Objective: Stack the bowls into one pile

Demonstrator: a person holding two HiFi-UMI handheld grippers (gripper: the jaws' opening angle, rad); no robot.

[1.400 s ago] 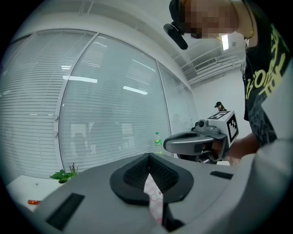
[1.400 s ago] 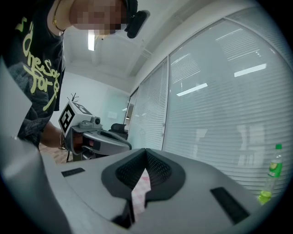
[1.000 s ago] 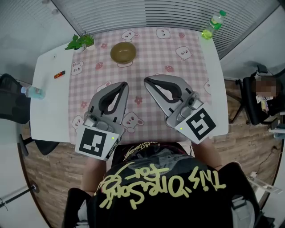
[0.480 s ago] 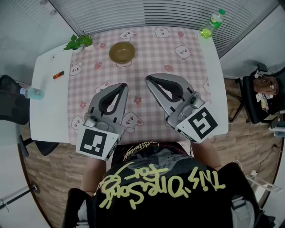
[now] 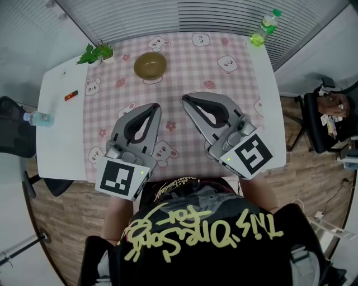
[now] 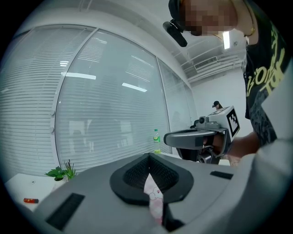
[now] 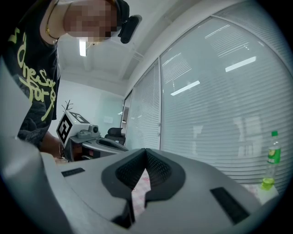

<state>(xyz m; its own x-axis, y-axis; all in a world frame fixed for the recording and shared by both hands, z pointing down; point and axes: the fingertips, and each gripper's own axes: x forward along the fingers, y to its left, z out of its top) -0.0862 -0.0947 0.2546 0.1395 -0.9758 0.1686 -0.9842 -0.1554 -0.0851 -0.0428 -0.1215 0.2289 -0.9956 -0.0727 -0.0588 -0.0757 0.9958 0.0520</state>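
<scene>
Nearest, at the bottom of the head view, a black shirt (image 5: 207, 234) with yellow lettering. Just beyond it, over the near half of the pink checked cloth (image 5: 190, 61), the left gripper (image 5: 155, 106) and right gripper (image 5: 184, 100), side by side, marker cubes toward the person, tips angled toward each other but apart.

Left gripper: jaws closed tip to tip, nothing gripped, only a sliver of cloth showing through the slit below the pads. Right gripper: closed the same way, likewise empty.

Farther on, near the far edge of the cloth and a little left of centre, the bowl (image 5: 150, 65): olive, upright, well apart from both grippers and touched by neither. One bowl or several nested, impossible to tell from here.

Left of the cloth, on the bare white table (image 5: 56, 139), a small red thing (image 5: 70, 95). At the cloth's far left corner, a plant (image 5: 95, 53). At the table's far right corner, a green bottle (image 5: 264, 31), upright. Beyond the table, blinds (image 5: 184, 17) across the whole far side, seen too in both gripper views.
</scene>
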